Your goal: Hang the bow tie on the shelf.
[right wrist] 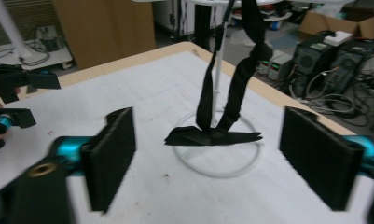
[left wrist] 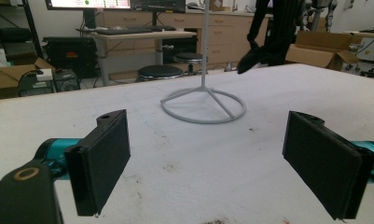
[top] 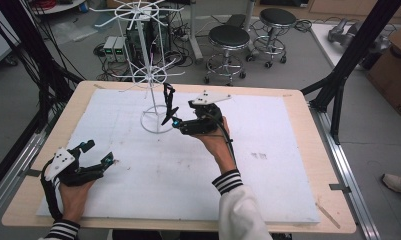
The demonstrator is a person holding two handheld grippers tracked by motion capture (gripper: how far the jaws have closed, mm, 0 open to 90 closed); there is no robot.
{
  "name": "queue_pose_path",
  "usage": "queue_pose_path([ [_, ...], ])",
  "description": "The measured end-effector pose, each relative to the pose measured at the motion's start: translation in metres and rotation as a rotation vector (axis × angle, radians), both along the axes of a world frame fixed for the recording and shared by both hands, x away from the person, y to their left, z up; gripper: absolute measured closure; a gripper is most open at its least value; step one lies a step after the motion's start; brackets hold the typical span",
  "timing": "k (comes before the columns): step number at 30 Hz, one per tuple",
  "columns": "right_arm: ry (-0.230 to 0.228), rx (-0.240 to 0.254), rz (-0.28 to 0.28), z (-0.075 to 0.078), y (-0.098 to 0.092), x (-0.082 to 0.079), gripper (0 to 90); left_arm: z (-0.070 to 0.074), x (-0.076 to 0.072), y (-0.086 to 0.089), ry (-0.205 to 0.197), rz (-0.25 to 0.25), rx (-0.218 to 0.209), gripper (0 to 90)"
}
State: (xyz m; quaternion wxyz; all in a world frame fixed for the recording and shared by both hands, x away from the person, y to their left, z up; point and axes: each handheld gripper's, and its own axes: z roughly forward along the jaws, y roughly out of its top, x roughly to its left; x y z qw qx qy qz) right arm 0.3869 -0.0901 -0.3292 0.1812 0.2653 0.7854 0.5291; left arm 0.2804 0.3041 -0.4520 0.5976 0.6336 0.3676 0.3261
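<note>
A white wire rack (top: 147,65) stands on a ring base (top: 157,122) at the back middle of the white mat (top: 268,190). A black strap (top: 169,105) hangs from it in a loop, its lower end resting over the ring (right wrist: 222,170). My right gripper (top: 175,122) is just right of the strap, open. In the right gripper view the strap (right wrist: 236,84) hangs ahead, beyond the wide-apart jaws (right wrist: 216,158), with nothing between them. My left gripper (top: 100,152) rests open at the mat's front left, empty, and its own view (left wrist: 212,163) faces the ring (left wrist: 194,119) and the strap (left wrist: 268,42).
The mat lies on a wooden table (top: 318,150). Behind the table are two black stools (top: 229,37), computer cases (top: 115,47) and cables on the floor. A cardboard box (top: 395,70) and black frame posts (top: 348,65) stand at the right.
</note>
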Motion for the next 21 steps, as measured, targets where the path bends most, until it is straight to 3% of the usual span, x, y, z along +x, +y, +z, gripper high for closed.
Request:
queue_pose_path([
  [9, -0.068, 0.038, -0.045, -0.006, -0.055, -0.04, 11.3, 0.0, 0.0, -0.001, -0.005, 0.001, 0.008, 15.3],
  [18, -0.119, 0.065, -0.186, -0.035, -0.123, -0.086, 11.2, 0.0, -0.001, -0.002, -0.01, 0.001, 0.018, 15.3],
  [21, -0.112, 0.096, -0.225, -0.051, -0.142, -0.094, 11.2, 0.0, -0.001, -0.003, -0.012, 0.0, 0.021, 15.3],
])
